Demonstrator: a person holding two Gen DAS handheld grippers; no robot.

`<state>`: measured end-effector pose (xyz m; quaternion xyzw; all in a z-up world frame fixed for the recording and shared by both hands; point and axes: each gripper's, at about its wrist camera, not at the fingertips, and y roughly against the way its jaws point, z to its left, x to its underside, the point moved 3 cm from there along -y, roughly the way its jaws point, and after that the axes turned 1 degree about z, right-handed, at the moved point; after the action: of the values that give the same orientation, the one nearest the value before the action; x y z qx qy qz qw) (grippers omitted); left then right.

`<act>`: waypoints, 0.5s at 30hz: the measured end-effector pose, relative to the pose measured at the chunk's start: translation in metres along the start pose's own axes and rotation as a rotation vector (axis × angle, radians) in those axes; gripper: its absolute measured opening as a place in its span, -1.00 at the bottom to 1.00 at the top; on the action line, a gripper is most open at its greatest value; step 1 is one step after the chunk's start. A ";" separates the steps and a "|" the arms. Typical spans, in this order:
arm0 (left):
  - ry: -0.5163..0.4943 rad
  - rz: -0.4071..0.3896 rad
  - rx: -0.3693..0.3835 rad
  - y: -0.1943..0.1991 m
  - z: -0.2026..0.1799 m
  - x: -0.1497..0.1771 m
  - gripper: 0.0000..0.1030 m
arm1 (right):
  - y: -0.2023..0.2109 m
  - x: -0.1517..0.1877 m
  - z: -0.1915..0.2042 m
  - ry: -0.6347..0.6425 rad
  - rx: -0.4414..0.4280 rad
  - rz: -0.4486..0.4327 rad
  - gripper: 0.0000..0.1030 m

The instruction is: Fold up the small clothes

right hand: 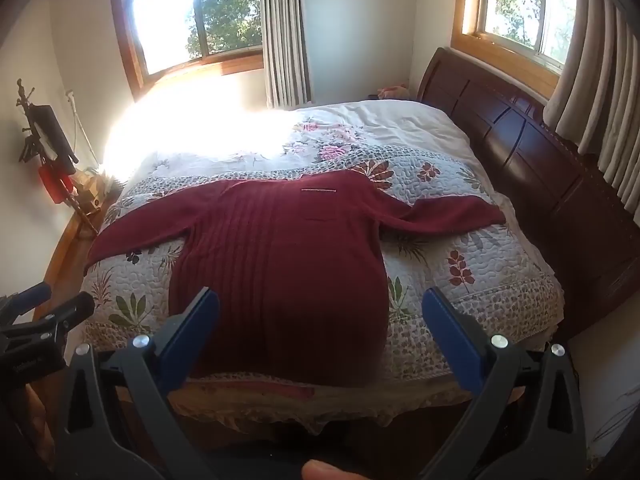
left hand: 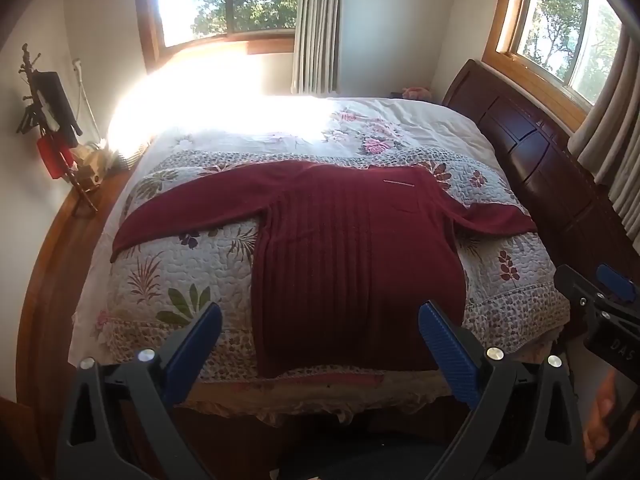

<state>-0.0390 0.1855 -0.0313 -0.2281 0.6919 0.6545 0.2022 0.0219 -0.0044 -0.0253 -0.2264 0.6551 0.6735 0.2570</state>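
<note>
A sunlit bedroom is being shown, with a bed covered by a floral quilted bedspread and backed on one side by a dark wooden headboard. Two wood-framed windows are being flanked by pale curtains, and strong glare is being thrown across the far part of the bed. A dark red ribbed sweater is being displayed flat on the bedspread, its hem lying at the near edge of the bed and both sleeves being spread outward, one toward the headboard and one away from it. The left gripper is being held just short of the bed's near edge, over the sweater's hem, its blue-padded fingers being kept wide apart and empty. The right gripper is being held likewise near the hem, on the headboard side of the left one, its fingers also being kept wide apart with nothing between them
</note>
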 end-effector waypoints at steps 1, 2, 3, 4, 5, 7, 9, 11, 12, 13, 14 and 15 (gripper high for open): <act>0.001 0.000 -0.001 0.000 0.000 0.000 0.92 | 0.000 0.000 0.000 0.000 0.000 0.001 0.95; 0.003 -0.001 -0.002 0.000 0.001 0.000 0.92 | -0.001 0.000 0.000 0.000 0.000 0.001 0.95; 0.005 -0.001 -0.003 0.000 0.002 0.000 0.92 | -0.001 0.000 0.000 0.000 0.000 0.002 0.95; 0.007 -0.002 -0.004 0.000 0.002 0.000 0.92 | -0.002 0.000 0.000 0.001 0.000 0.004 0.95; 0.009 -0.003 -0.003 0.000 0.003 0.000 0.92 | -0.002 0.000 0.000 0.001 0.001 0.004 0.95; 0.011 -0.005 -0.005 0.001 0.004 0.000 0.92 | -0.001 0.000 0.000 0.002 0.001 0.003 0.95; 0.013 -0.004 -0.005 0.000 0.007 -0.003 0.92 | -0.003 0.001 0.001 0.001 0.000 0.002 0.95; 0.013 -0.005 -0.006 0.000 0.008 -0.003 0.92 | -0.004 0.002 0.001 0.002 0.004 0.004 0.95; 0.013 -0.006 -0.006 0.000 0.008 -0.003 0.92 | -0.004 0.002 0.001 0.001 0.003 0.004 0.95; 0.013 -0.006 -0.006 0.000 0.009 -0.003 0.92 | -0.004 0.003 0.000 0.000 0.003 0.005 0.95; 0.013 -0.005 -0.006 0.000 0.009 -0.004 0.92 | -0.004 0.003 0.000 -0.001 0.004 0.004 0.95; 0.012 -0.004 -0.008 -0.001 0.009 -0.004 0.92 | -0.005 0.004 0.000 -0.003 0.004 0.003 0.95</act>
<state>-0.0352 0.1946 -0.0299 -0.2343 0.6901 0.6552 0.1986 0.0220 -0.0046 -0.0311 -0.2240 0.6563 0.6730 0.2571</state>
